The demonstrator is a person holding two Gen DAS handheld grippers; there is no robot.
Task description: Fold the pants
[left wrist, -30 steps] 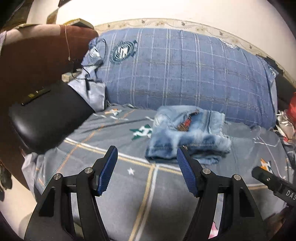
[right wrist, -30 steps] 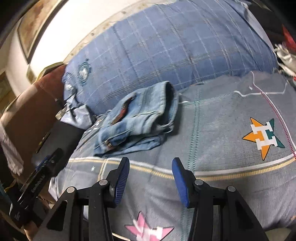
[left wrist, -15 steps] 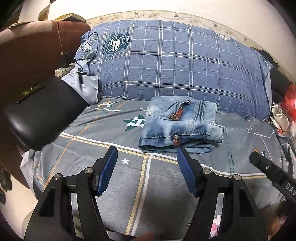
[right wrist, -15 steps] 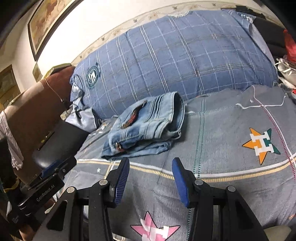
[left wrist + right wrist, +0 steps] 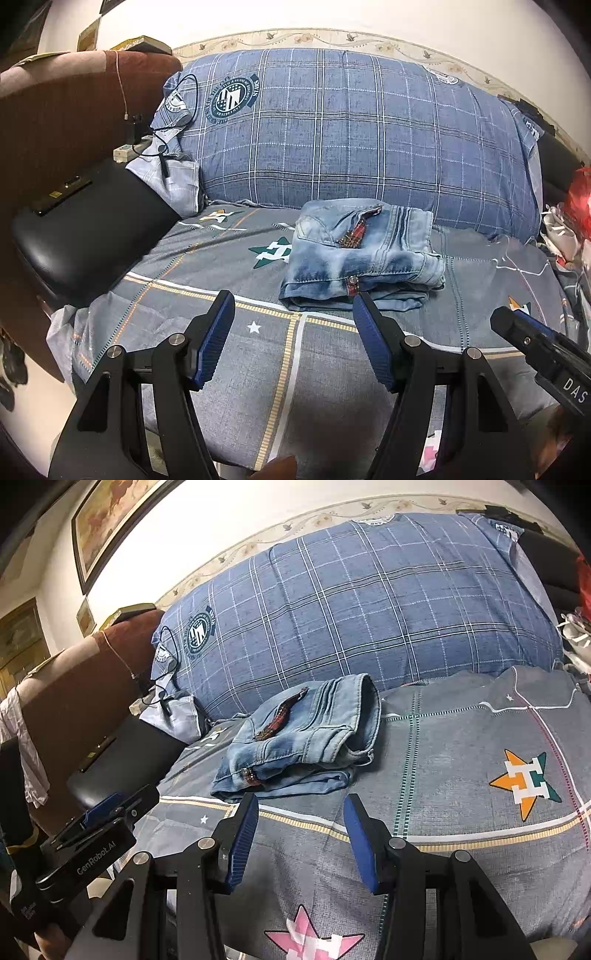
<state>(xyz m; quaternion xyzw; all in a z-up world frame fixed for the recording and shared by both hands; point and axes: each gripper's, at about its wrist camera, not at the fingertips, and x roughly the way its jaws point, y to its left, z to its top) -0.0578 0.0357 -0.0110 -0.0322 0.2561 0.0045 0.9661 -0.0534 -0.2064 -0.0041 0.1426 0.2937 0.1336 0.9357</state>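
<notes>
The light blue jeans (image 5: 360,254) lie folded in a compact stack on the grey bed sheet (image 5: 207,302), just in front of the big pillow. They also show in the right wrist view (image 5: 299,742). My left gripper (image 5: 293,314) is open and empty, held above the sheet a little short of the jeans. My right gripper (image 5: 301,808) is open and empty, also just short of the jeans. The right gripper's body (image 5: 543,350) shows at the lower right of the left wrist view.
A large blue plaid pillow (image 5: 351,136) leans against the wall behind the jeans. A black case (image 5: 85,229) and a brown headboard (image 5: 62,110) stand at the left. Cables and a power strip (image 5: 129,151) lie beside the pillow. Red and white items (image 5: 572,221) sit at the right.
Both grippers have pulled back and risen away from the folded jeans, staying open. The jeans have not moved.
</notes>
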